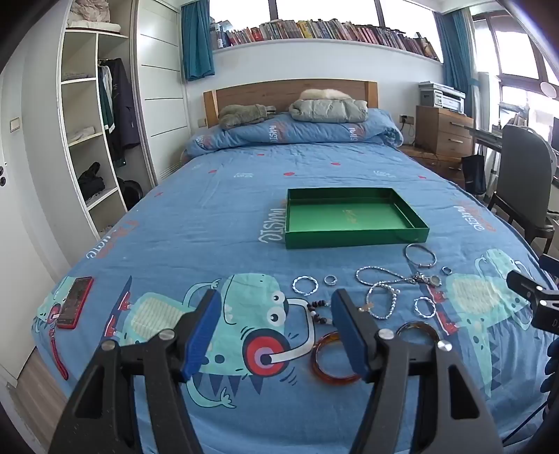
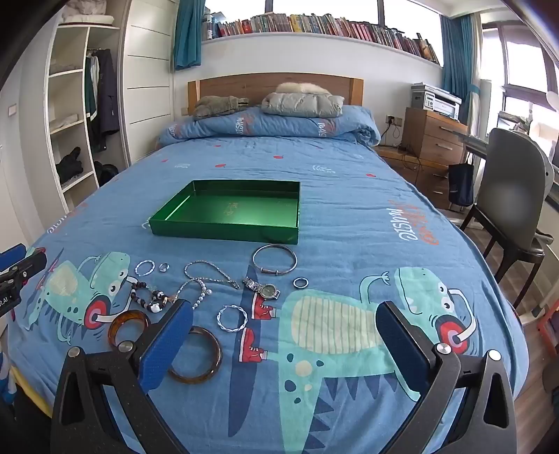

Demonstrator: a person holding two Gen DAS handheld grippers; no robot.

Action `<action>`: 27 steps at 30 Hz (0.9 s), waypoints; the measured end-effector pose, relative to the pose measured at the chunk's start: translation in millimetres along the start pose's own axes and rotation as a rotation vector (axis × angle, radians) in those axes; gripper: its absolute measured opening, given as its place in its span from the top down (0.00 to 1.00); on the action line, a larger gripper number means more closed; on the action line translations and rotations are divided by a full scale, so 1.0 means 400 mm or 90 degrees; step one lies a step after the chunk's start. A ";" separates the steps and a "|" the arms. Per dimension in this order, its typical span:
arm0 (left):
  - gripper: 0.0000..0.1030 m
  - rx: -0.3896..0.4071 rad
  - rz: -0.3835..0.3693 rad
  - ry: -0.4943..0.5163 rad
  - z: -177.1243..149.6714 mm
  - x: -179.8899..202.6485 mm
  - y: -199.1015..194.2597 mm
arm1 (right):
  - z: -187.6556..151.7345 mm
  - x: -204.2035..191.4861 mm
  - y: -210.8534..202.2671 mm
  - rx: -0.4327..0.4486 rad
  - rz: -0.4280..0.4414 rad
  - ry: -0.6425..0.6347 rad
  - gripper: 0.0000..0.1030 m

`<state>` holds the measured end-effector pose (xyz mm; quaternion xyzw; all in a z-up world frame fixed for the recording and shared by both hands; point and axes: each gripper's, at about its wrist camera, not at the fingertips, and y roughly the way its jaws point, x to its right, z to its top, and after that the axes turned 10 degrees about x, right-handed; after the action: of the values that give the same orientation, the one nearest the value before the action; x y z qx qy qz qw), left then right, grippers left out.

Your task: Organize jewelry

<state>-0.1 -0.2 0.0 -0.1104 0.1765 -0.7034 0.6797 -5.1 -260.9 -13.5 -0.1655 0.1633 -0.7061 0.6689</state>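
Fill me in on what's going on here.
A person holds two grippers over a bed to sort jewelry. The left gripper and right gripper are both open and hold nothing. The green tray has nothing in it. Bangles, rings, a watch and bead strands lie on the blue cover in front of it, untouched.

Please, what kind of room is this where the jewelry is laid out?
It looks like a bedroom in a home. The jewelry lies on a bed with a wooden headboard, an open wardrobe with hanging clothes stands to one side, and a long shelf of books runs under the window.
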 end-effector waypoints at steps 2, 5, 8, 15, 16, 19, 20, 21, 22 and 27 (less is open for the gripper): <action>0.38 0.000 -0.001 0.000 0.000 -0.001 0.000 | 0.000 0.001 -0.001 0.001 0.001 0.003 0.00; 0.38 -0.001 -0.001 -0.001 0.001 -0.003 0.001 | 0.000 0.001 -0.002 0.001 0.002 0.003 0.00; 0.38 -0.001 0.002 -0.002 0.001 -0.006 0.001 | 0.000 0.001 -0.001 0.000 0.002 0.002 0.00; 0.38 0.000 0.006 0.000 0.000 -0.004 -0.003 | 0.001 0.001 -0.005 0.005 0.001 0.001 0.00; 0.38 0.001 0.008 0.001 0.000 -0.005 -0.004 | 0.001 0.003 -0.005 0.006 0.002 0.002 0.00; 0.38 0.001 0.003 0.002 -0.011 0.002 0.009 | 0.001 0.002 -0.003 0.006 0.001 0.001 0.00; 0.38 0.001 0.003 0.001 -0.011 0.001 0.009 | 0.004 0.007 -0.007 0.006 0.002 0.001 0.00; 0.38 0.002 0.004 0.001 -0.012 0.000 0.009 | 0.005 0.007 -0.007 0.006 0.001 0.000 0.00; 0.38 0.002 0.004 0.000 -0.012 -0.001 0.010 | 0.005 0.007 -0.008 0.005 0.001 0.000 0.00; 0.38 0.003 0.001 0.003 -0.001 0.000 0.001 | 0.004 0.007 -0.007 0.007 0.002 0.001 0.00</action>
<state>0.1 -0.3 -0.6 -0.1075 0.1765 -0.7033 0.6802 -7.0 -263.7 -11.0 -0.1612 0.1605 -0.7062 0.6705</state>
